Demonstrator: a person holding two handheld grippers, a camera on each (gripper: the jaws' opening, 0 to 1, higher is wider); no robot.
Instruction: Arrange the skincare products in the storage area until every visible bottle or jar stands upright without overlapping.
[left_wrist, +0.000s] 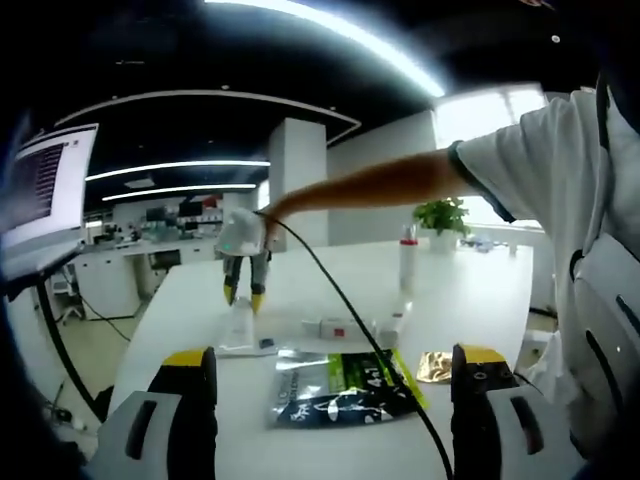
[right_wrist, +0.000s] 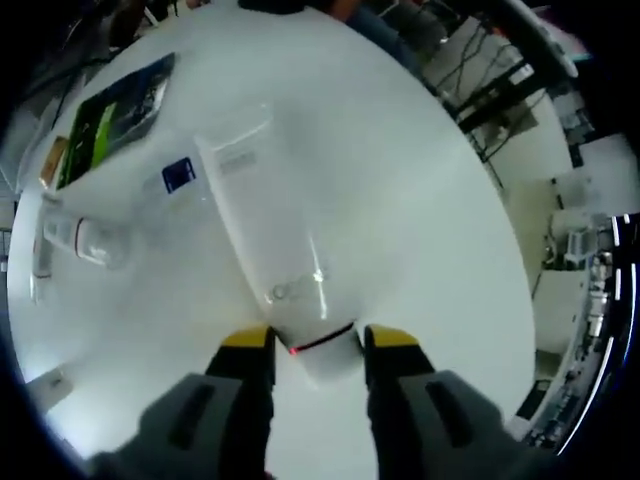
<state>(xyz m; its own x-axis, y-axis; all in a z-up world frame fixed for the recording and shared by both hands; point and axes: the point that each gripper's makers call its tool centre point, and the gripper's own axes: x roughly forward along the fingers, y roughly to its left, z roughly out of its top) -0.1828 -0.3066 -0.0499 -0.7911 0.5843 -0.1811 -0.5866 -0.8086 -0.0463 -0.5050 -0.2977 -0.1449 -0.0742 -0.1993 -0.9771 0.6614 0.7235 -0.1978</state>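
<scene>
Two yellow-tipped jaws of the right gripper (right_wrist: 318, 345) rise from the bottom of the right gripper view with the capped end of a white tube (right_wrist: 268, 248) lying between them. The cap sits in the gap and the jaws stand close on either side of it, but whether they actually press it I cannot tell. The tube lies flat on the white table (right_wrist: 420, 200), its flat crimped end pointing away from the jaws. Just beside it lies a small packet with a blue square label (right_wrist: 178, 174), further off a clear bottle (right_wrist: 80, 238) on its side, and near the table's far edge a dark sachet with green print (right_wrist: 120, 108).

From the left gripper view, the right gripper (left_wrist: 245, 292) hangs over the same tube (left_wrist: 238, 328), carried on a person's outstretched arm (left_wrist: 380, 182), with a black cable (left_wrist: 340, 300) trailing from it. The left gripper (left_wrist: 330, 375) holds nothing, its jaws spread wide, with the dark sachet (left_wrist: 345, 388) on the table between them and a gold packet (left_wrist: 435, 366) beside it. A tall white bottle (left_wrist: 408, 262) stands upright farther back, with a potted plant (left_wrist: 442, 218) behind
</scene>
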